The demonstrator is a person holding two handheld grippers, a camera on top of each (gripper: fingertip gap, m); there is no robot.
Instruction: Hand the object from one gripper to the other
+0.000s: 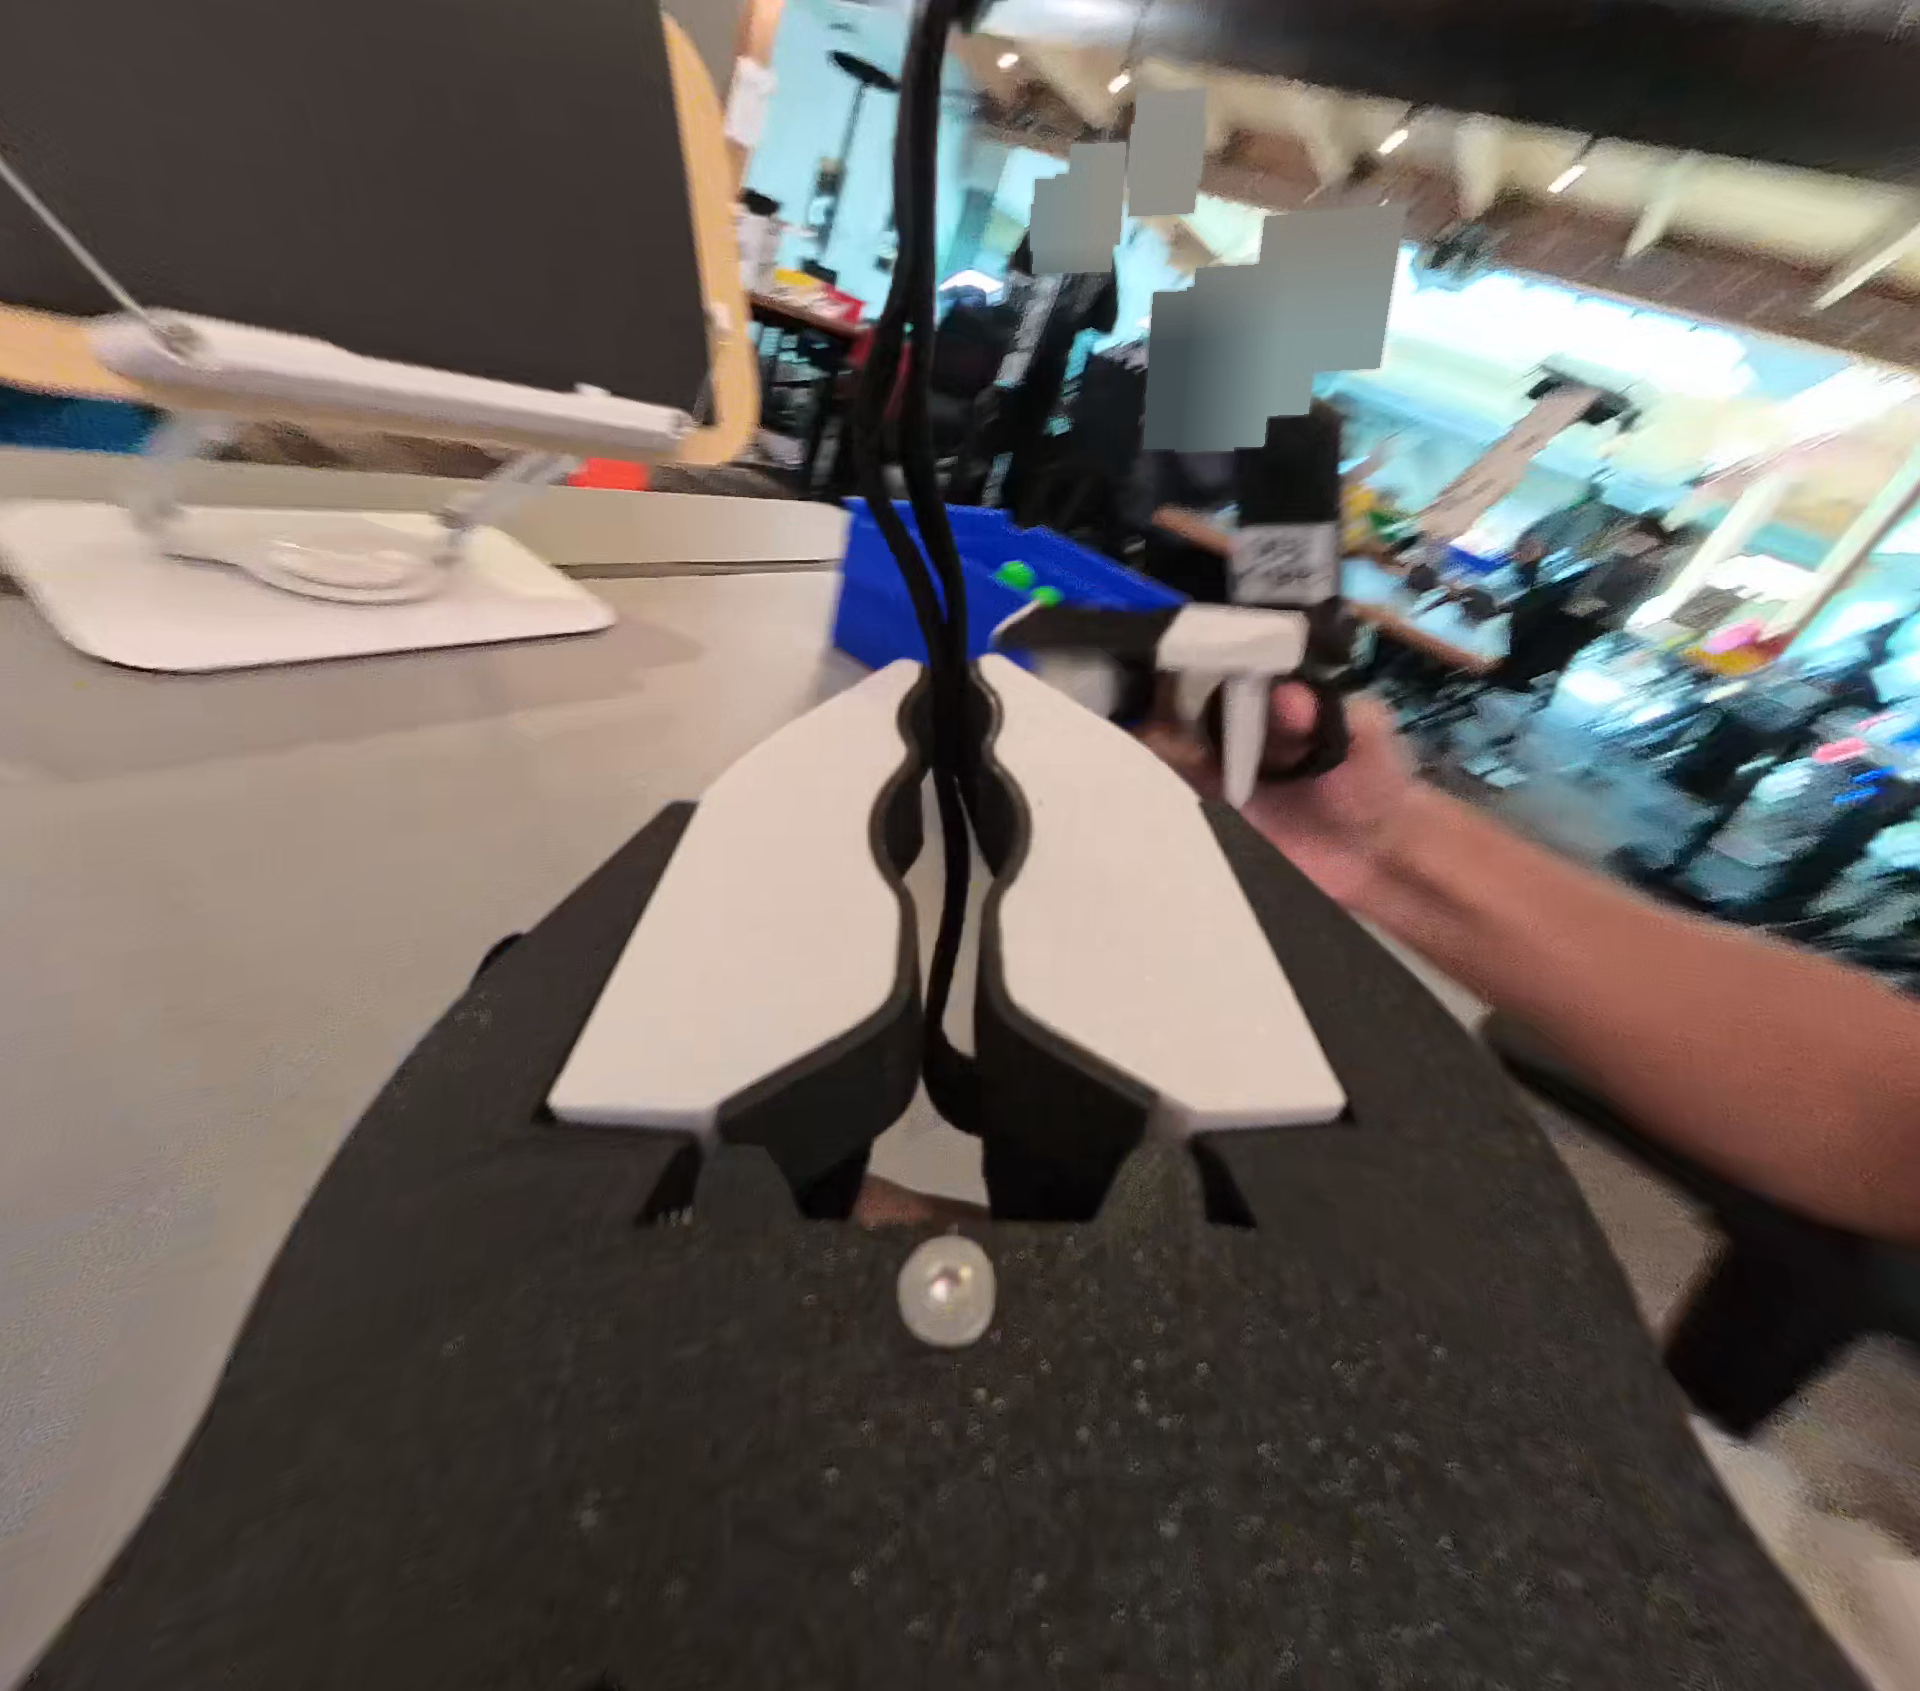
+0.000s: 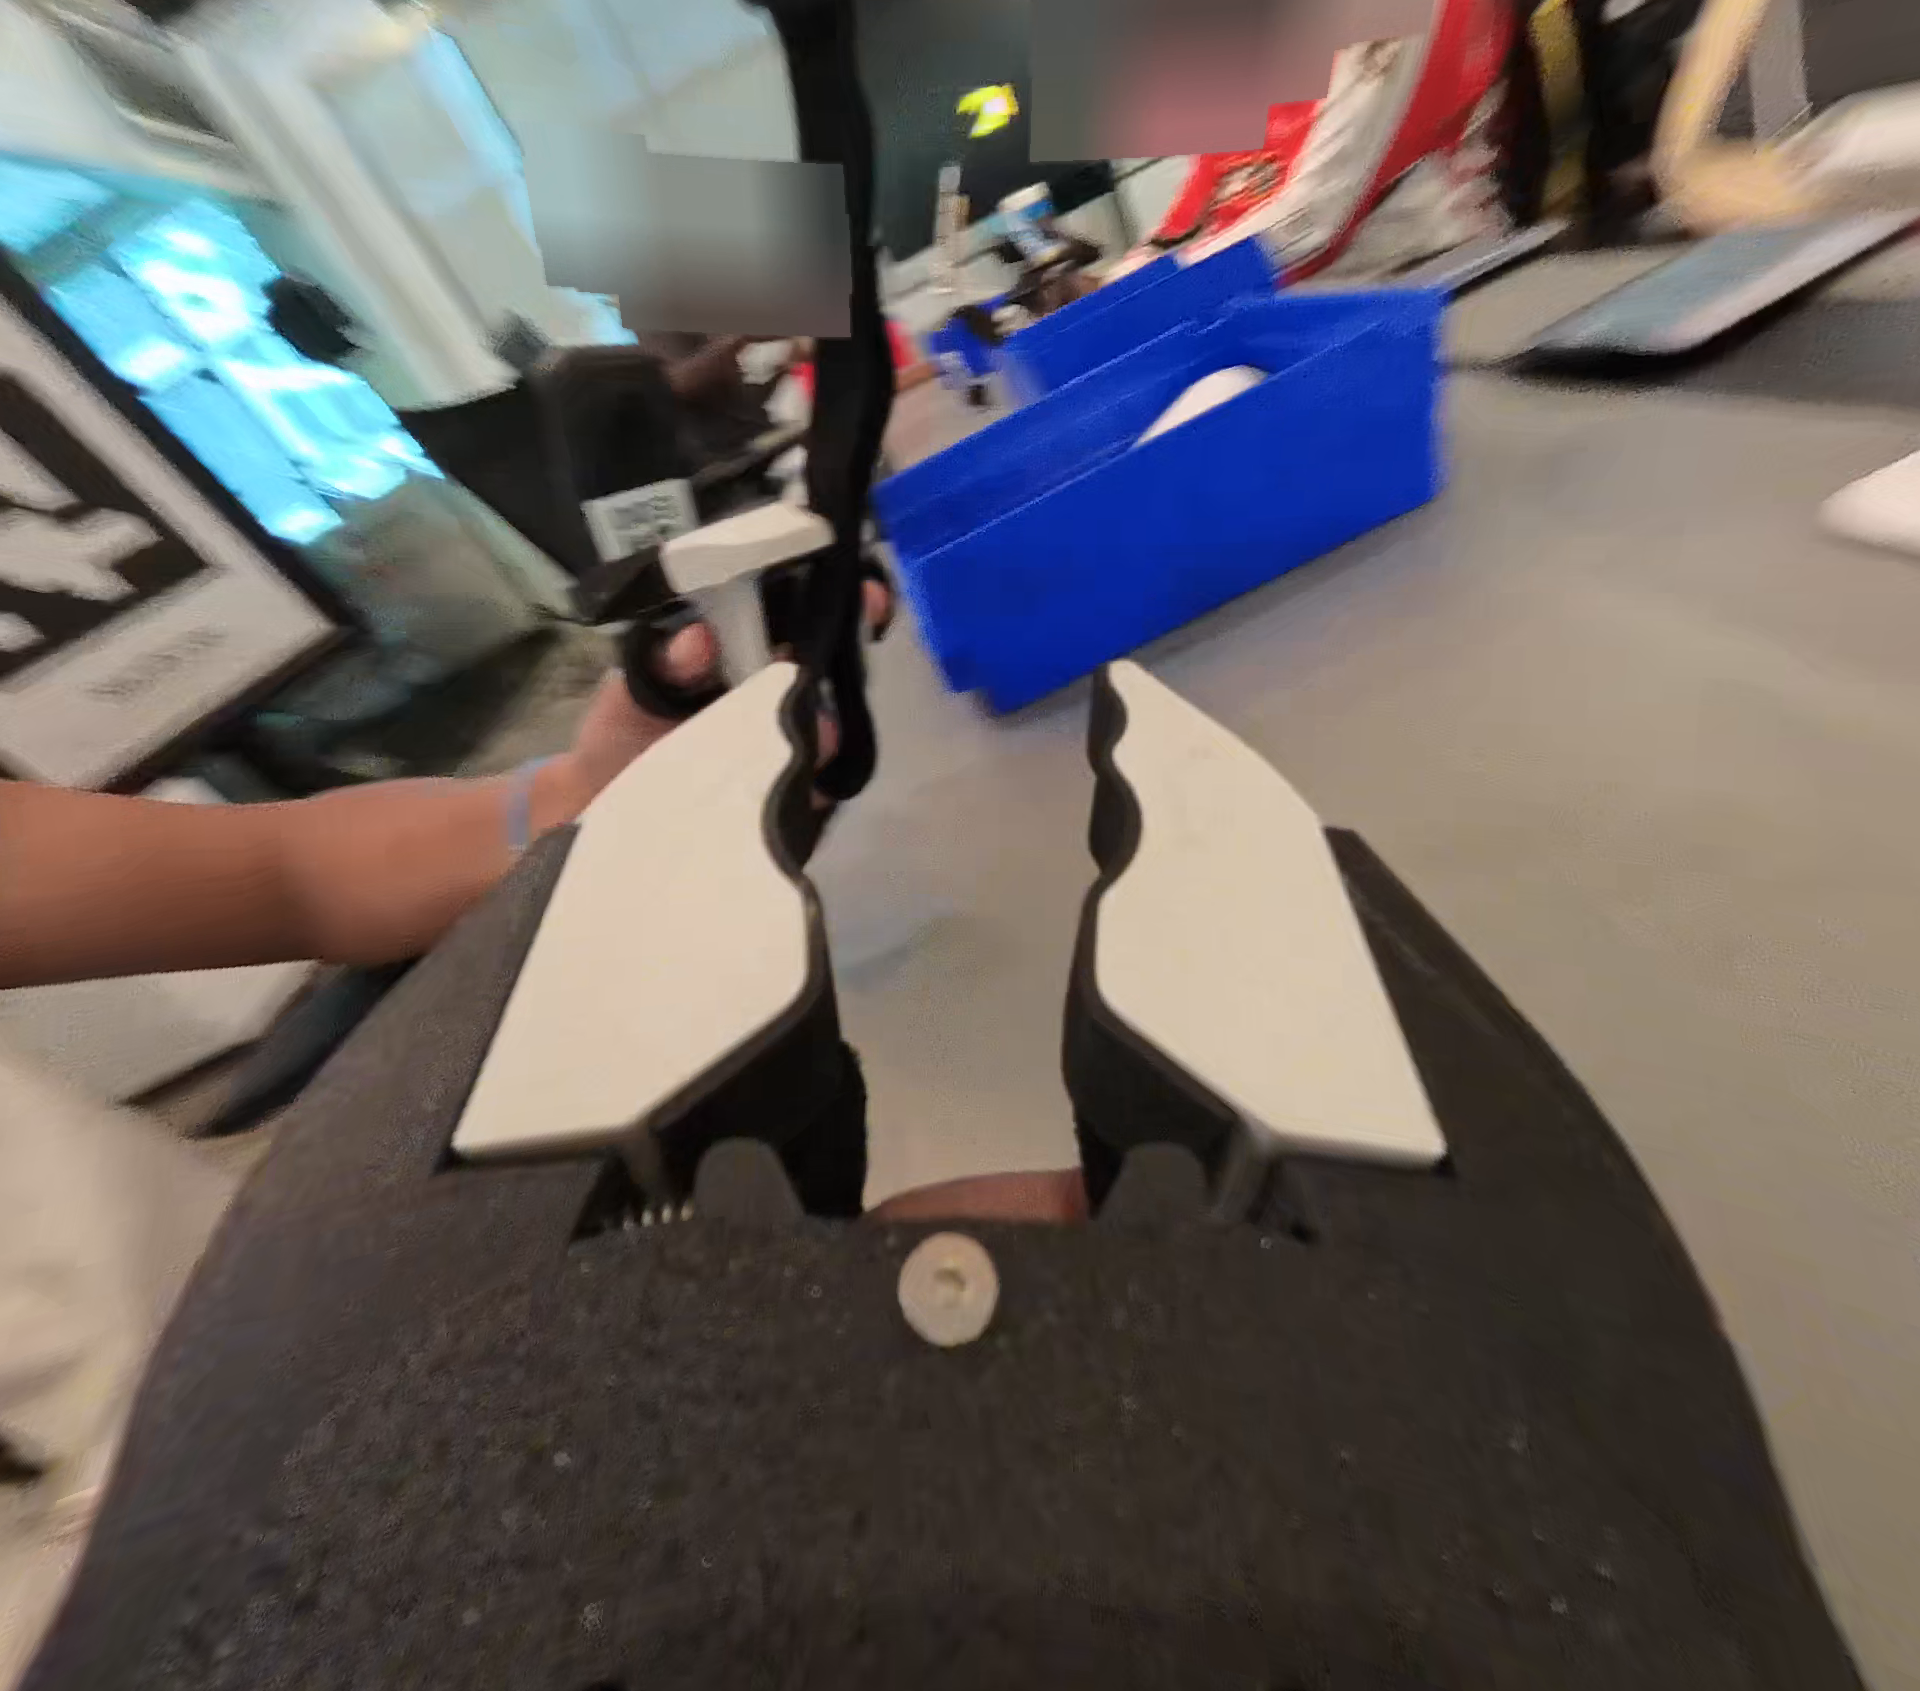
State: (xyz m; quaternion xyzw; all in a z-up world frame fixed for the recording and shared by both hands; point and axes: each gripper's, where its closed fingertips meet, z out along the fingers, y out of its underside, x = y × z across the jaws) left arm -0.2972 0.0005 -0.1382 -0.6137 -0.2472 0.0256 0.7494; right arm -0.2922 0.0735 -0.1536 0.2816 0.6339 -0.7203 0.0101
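Black bundled cable, upright, lower end pinched in left tongs

Black cable lower end hidden between left claw fingers; blue bin contents blurred; background motion-blurred.

Cable upright in left tool; bin on surface behind; right tool beside cable

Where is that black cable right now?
The black cable is pinched between the left gripper's fingers and stands upright above the grey table, in front of the blue bin. In the right wrist view it hangs beside the open right gripper.
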